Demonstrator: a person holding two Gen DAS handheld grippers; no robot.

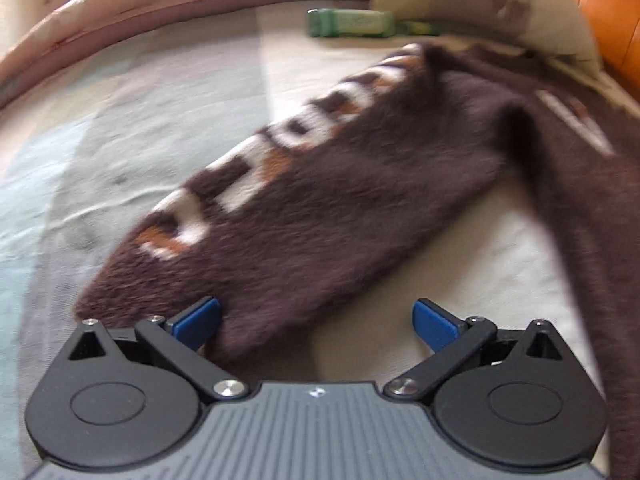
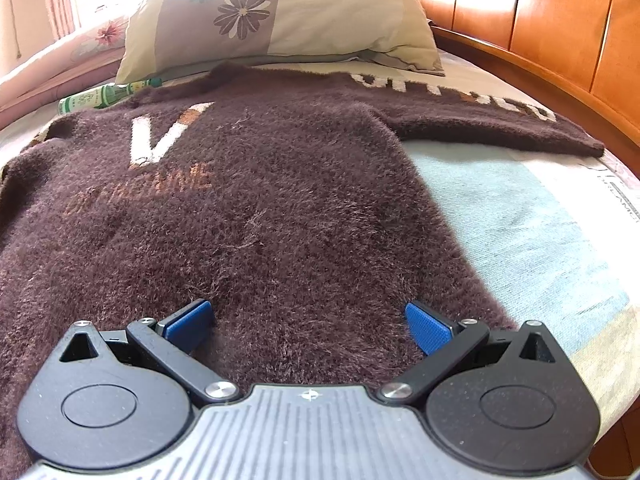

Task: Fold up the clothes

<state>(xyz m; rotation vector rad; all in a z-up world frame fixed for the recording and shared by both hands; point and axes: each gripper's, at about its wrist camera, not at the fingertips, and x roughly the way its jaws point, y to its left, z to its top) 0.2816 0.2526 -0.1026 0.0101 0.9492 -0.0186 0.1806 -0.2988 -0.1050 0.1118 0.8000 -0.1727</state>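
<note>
One brown fuzzy sweater point(image 2: 248, 200) is being shown spread flat, front side up, on a bed sheet point(image 2: 520, 216) with pale blue and cream blocks. Its body is being seen stretching away from the right gripper point(image 2: 308, 320) toward a floral pillow point(image 2: 280, 16), with one sleeve point(image 2: 480, 116) laid out sideways toward the wooden headboard point(image 2: 560, 24). The other sleeve point(image 1: 304, 208) is being viewed by the left wrist camera, lying diagonally across the sheet, its cuff end just in front of the left gripper point(image 1: 316, 322).

Both grippers are being held with their blue pads wide apart and nothing between them. The right one is being hovered low over the hem area of the sweater body; the left one is being held at the cuff, its left pad point(image 1: 198, 320) close against the fuzzy edge, though contact cannot be told through the motion blur.

A green bottle point(image 2: 108, 96) is being seen lying on its side just beyond the sweater's shoulder, beside the pillow. A pink floral quilt point(image 1: 140, 4) is bunched along the far edge of the bed.

A large white "V" point(image 2: 160, 132) is being shown on the chest, with orange lettering beneath it too faint to be read. White and orange block letters are running along both sleeves, but they cannot be made out. Small print at the sheet's edge is illegible too.
</note>
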